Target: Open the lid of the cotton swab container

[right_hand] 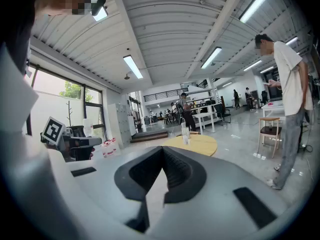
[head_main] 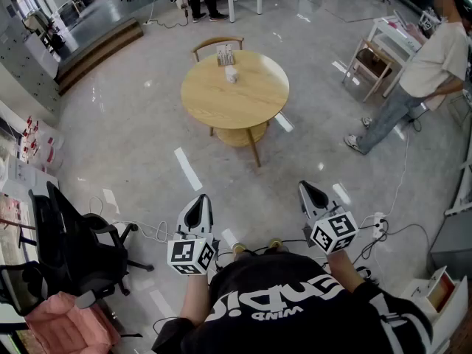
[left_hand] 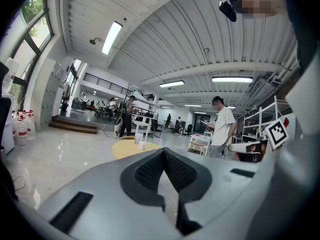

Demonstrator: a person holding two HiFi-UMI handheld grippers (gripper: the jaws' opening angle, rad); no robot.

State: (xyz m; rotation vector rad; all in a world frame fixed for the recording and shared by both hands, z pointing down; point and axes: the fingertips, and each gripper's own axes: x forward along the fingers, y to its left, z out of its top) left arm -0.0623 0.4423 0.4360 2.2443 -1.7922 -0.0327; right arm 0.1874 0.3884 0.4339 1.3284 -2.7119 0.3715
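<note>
A small white container (head_main: 231, 74) stands on the round wooden table (head_main: 251, 98) well ahead of me, beside a clear holder (head_main: 225, 54) with slim things in it. Which of them holds the cotton swabs I cannot tell from here. The same table (left_hand: 131, 149) shows far off in the left gripper view, and the table (right_hand: 200, 144) with the small container (right_hand: 186, 139) in the right gripper view. My left gripper (head_main: 198, 209) and right gripper (head_main: 313, 193) are held close to my body, both shut and empty, pointing toward the table.
A wooden chair (head_main: 217, 44) stands behind the table. A person (head_main: 420, 80) stands at the right next to a small white table (head_main: 387, 39). A black office chair (head_main: 70, 249) is at my left. Cables and a power strip (head_main: 377, 223) lie on the floor by my feet.
</note>
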